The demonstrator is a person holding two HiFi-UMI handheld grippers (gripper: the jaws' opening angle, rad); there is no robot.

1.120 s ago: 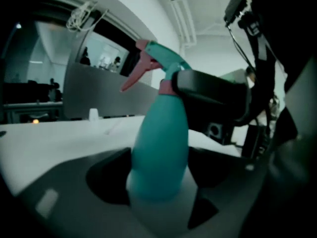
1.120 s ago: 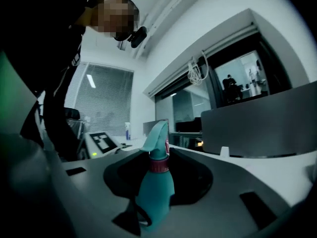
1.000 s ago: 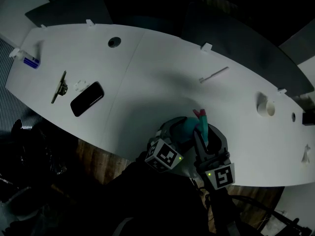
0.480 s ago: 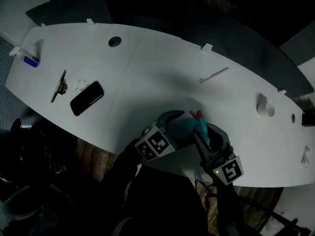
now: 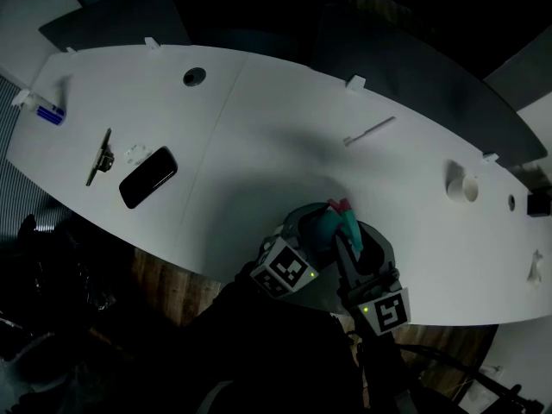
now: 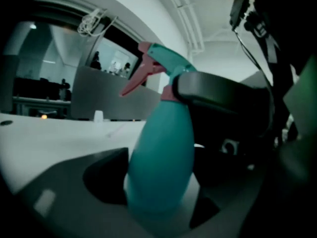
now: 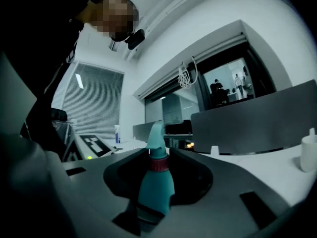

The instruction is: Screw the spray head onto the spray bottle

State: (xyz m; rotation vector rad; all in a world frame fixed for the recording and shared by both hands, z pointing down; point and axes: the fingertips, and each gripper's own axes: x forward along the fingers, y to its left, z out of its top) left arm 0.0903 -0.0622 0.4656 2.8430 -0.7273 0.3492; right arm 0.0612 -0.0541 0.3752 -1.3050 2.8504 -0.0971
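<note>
Spray bottle (image 6: 161, 152) stands upright near the front edge of the white surface (image 5: 259, 136), held betw. both claws. The spray head (image 6: 166, 66) is already seated on its neck, pink trigger pointing away from the person. Left claw (image 6: 158, 195): jaws have just been closing, teal body betw. them. Pads appear to bear on both flanks at the widest part, i.e. pinching the bottle low down. Right claw (image 7: 156, 187): pinching higher up, at the pink collar (image 7: 157, 165) just under the head. Key relation: bottle's long axis runs vertical, straight up across both claws, which come at it sideways, one from each side. Head lies directly above the left claw, coaxial w/ the body. Judgement: next move is a twist about that vertical axis, body vs. collar, one claw holding while the other turns. Right claw is nearer the head, left nearer the base. Thread engagement not visible, so tightness cannot be confirmed. Risk: a tilted axis could cross-thread.
</note>
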